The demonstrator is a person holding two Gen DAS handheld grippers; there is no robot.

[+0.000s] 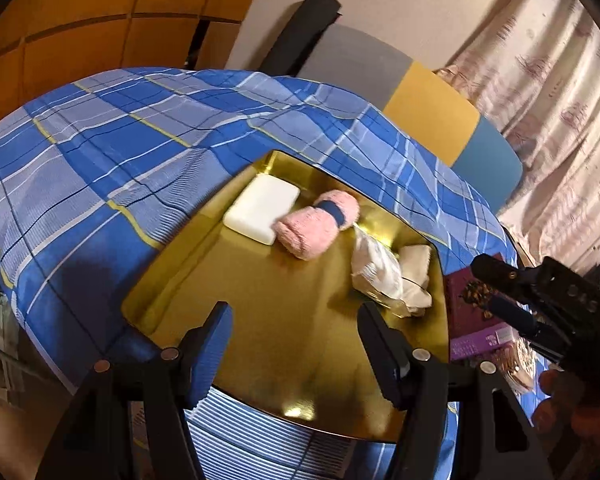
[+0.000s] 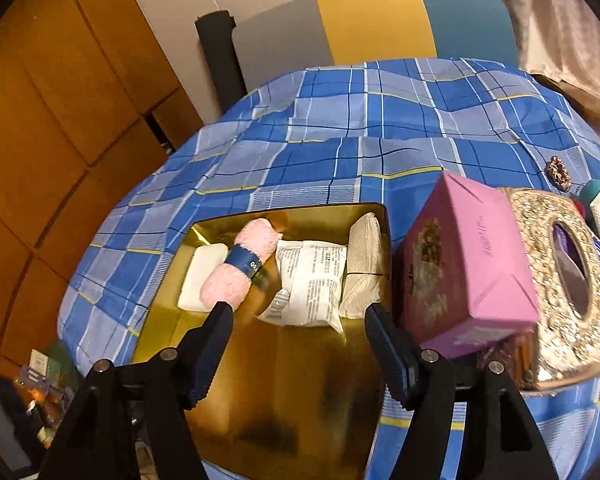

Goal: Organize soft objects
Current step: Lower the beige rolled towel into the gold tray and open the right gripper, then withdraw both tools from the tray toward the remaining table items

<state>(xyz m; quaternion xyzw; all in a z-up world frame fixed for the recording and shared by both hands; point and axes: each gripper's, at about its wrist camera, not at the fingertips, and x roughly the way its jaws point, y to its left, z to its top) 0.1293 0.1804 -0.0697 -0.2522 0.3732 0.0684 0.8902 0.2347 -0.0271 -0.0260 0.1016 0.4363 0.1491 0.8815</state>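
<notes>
Pink towel roll [image 2: 240, 266], gold tray [image 2: 300, 392], blue-plaid cloth [image 2: 380, 152]

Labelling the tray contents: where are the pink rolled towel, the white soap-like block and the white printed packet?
pink rolled towel [image 2: 236, 272]: right wrist view, on its fluffy lower half.
white soap-like block [image 1: 262, 208]: left wrist view, on its flat top.
white printed packet [image 2: 312, 284]: right wrist view, on its printed face.

Gold tray [image 2: 300, 380] holds four soft items in a row: white foam block [image 2: 202, 276], pink rolled towel [image 2: 240, 270] with blue band, white packet [image 2: 312, 280], cream folded cloth [image 2: 364, 264].
</notes>
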